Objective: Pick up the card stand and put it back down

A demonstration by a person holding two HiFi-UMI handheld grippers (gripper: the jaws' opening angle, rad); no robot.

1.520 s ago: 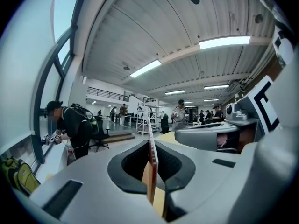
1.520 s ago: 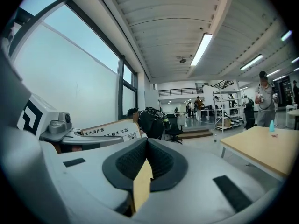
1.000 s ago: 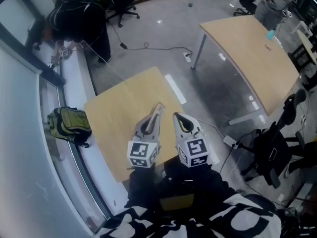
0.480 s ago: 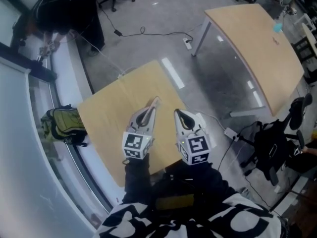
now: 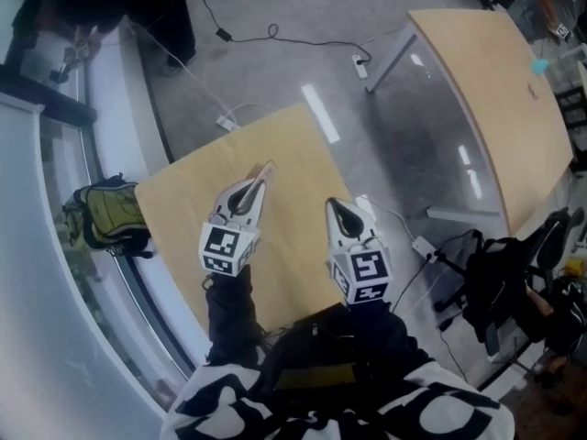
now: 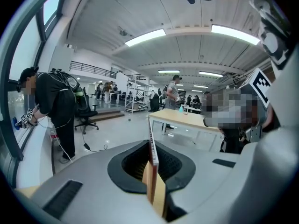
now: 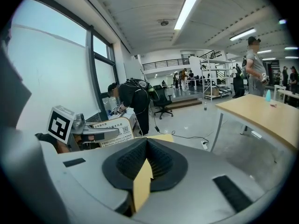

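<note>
Left gripper (image 5: 246, 191), fingers pinching the card stand (image 5: 263, 172) edge-on, had drifted toward the desk's (image 5: 174, 209) left edge. The stand appeared lifted, so setting down remained. Right gripper (image 5: 334, 212), fingers pressed together, held nothing.

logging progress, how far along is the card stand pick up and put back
Done: the left hand-held gripper is shut on the card stand. In hand: it appears held up off the table. Left: setting it back down and releasing. The right hand-held gripper is shut, empty.
</note>
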